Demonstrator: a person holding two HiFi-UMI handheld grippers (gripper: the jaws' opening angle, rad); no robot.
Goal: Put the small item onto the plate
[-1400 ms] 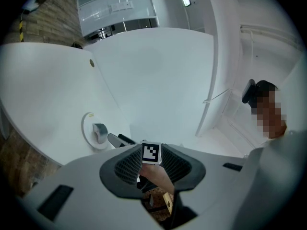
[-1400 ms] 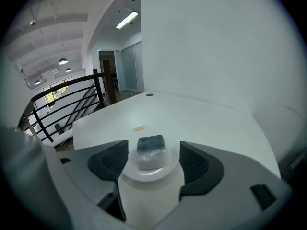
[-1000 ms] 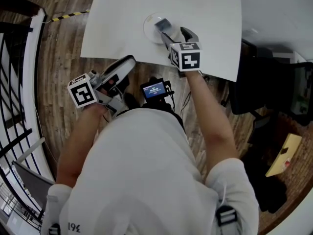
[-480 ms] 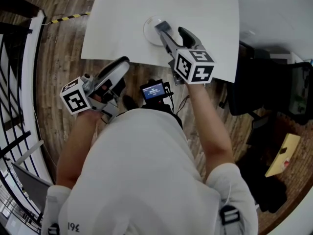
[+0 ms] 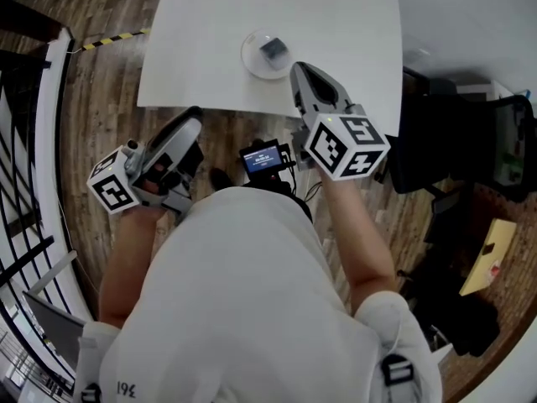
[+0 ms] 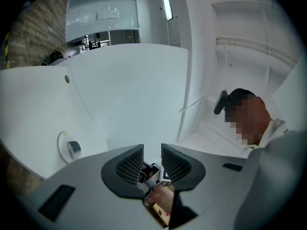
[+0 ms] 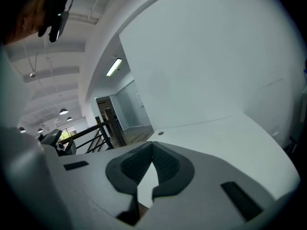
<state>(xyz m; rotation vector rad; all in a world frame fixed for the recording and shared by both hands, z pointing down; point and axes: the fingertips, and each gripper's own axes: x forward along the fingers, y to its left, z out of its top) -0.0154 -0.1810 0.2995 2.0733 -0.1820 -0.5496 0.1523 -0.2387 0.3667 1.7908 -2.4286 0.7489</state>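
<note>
One small item [image 5: 273,50] lies on the plate [image 5: 249,60], so the right gripper [image 5: 302,72] has just closed its jaws empty. The left gripper [image 5: 187,126] is released and idle.

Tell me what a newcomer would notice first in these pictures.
The small dark item lying on the round plate, near the front edge of the white table, draws the eye first. Then the two grippers with black-and-white marker cubes: the right gripper near the plate, jaws just closed on nothing, and the left gripper off the table above the wooden floor, jaws apart and empty.
</note>
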